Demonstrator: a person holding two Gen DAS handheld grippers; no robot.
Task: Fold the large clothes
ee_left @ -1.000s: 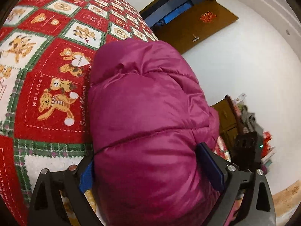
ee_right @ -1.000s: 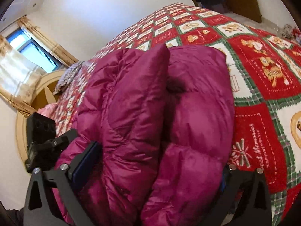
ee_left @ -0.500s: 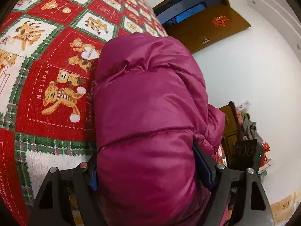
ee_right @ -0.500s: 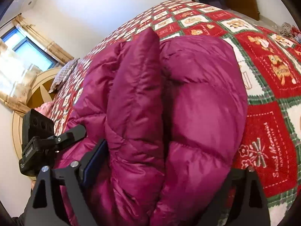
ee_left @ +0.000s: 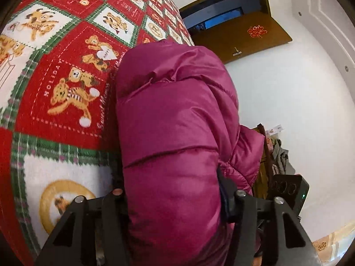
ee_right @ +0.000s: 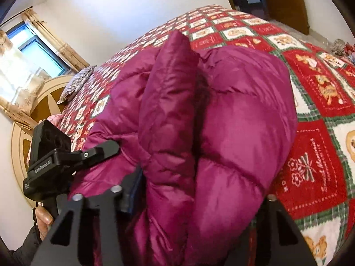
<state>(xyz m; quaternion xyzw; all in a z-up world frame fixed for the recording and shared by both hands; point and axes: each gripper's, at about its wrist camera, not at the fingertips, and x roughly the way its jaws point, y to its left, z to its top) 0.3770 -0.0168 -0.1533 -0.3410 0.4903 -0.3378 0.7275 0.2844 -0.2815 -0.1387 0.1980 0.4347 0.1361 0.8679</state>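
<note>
Jacket: a puffy magenta down jacket (ee_left: pixel 173 119) bundled into a thick roll, lying on the bed near its edge; from the right wrist view (ee_right: pixel 221 122) it shows two fat quilted lobes with a deep crease between them, and a third ridge standing up on the left.

Left claw: the left claw (ee_left: pixel 173 197) is squeezed around one end of the roll, fabric bulging up and out between the black fingers, which press against it on both sides.

Right claw: the right claw (ee_right: pixel 199 197) has a wide bite on the bundle, the blue-padded left finger (ee_right: pixel 133 190) buried in the folds, the other finger mostly hidden under the padding; the jacket fills the whole gap.

Other claw in shot: the left one's black body (ee_right: pixel 48 159) shows at the left of the right wrist view, its finger resting on the jacket, a bare hand (ee_right: pixel 43 219) gripping beneath.

Bed: a red, white and green patchwork bedspread (ee_left: pixel 66 93) with teddy bears and "HOLIDAY" lettering.

Pillow: a striped pillow (ee_right: pixel 77 82) far up the bed by the round headboard (ee_right: pixel 26 119).

Room: a brown door (ee_left: pixel 248 37) standing open, and a curtained window (ee_right: pixel 28 51).
</note>
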